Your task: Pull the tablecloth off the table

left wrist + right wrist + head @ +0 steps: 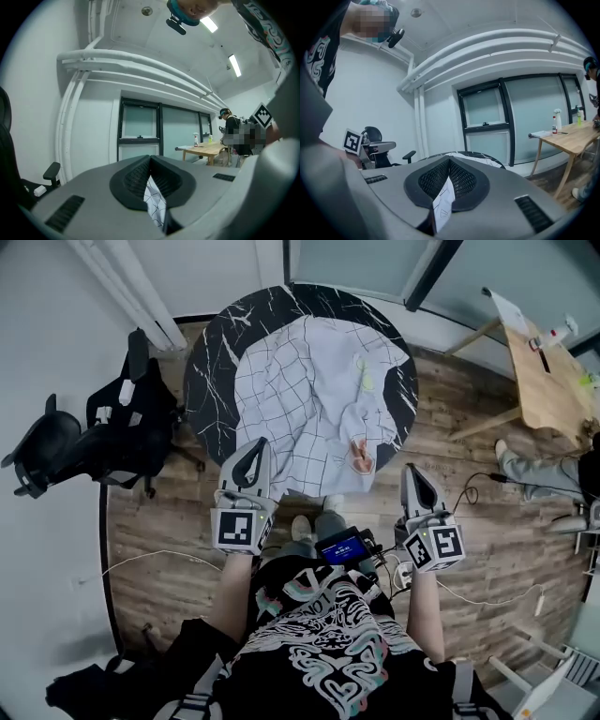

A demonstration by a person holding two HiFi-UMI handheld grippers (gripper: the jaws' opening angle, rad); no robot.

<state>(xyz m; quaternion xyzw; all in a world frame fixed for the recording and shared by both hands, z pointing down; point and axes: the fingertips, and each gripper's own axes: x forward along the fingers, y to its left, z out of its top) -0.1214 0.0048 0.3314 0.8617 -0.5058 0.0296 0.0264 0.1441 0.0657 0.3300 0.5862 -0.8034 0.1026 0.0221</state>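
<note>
A white tablecloth [309, 399] with a thin grid pattern lies crumpled on the round black marble table [211, 362], and bare tabletop shows at the left and far rim. My left gripper [251, 457] is at the cloth's near left edge. In the left gripper view it [151, 161] is shut on a fold of the tablecloth [154, 201]. My right gripper [412, 476] is off the table's near right side. In the right gripper view it [449, 164] is shut on a strip of the tablecloth [442, 204]. Both grippers tilt upward.
A black office chair [103, 432] stands left of the table by the wall. A wooden table [548, 371] with bottles stands at the far right, with another person's legs [534, 470] beside it. Cables [487, 601] run over the wood floor.
</note>
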